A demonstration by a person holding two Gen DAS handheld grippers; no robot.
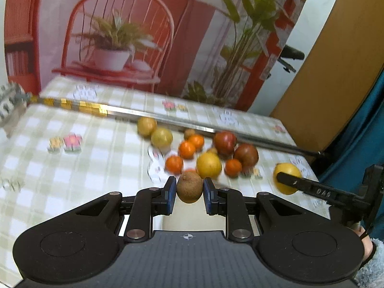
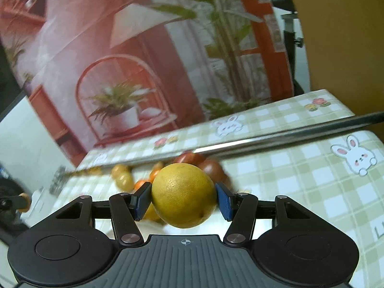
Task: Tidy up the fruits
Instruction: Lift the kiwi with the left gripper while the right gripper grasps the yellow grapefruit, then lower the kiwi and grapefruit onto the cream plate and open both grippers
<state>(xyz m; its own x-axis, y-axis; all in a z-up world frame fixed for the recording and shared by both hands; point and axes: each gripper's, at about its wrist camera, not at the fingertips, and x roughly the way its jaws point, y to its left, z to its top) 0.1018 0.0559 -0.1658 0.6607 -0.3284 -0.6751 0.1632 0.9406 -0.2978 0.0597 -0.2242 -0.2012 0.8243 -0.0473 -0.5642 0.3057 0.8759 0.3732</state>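
A wide stretch of the green-checked tablecloth [image 1: 72, 168] is left bare on the left, while passage at the centre is blocked by a cluster of round orange, yellow and dark-red fruits [image 1: 199, 151] and bounded behind by a long metal rod [image 1: 168, 117].

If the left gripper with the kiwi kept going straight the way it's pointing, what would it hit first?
Probably the big yellow citrus just ahead of the kiwi held by the left gripper, at the near edge of the fruit pile. Depth is unclear; the small orange beside it could touch first.

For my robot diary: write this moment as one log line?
left claw: shut on kiwi | right claw: shut on yellow citrus | pile: on table
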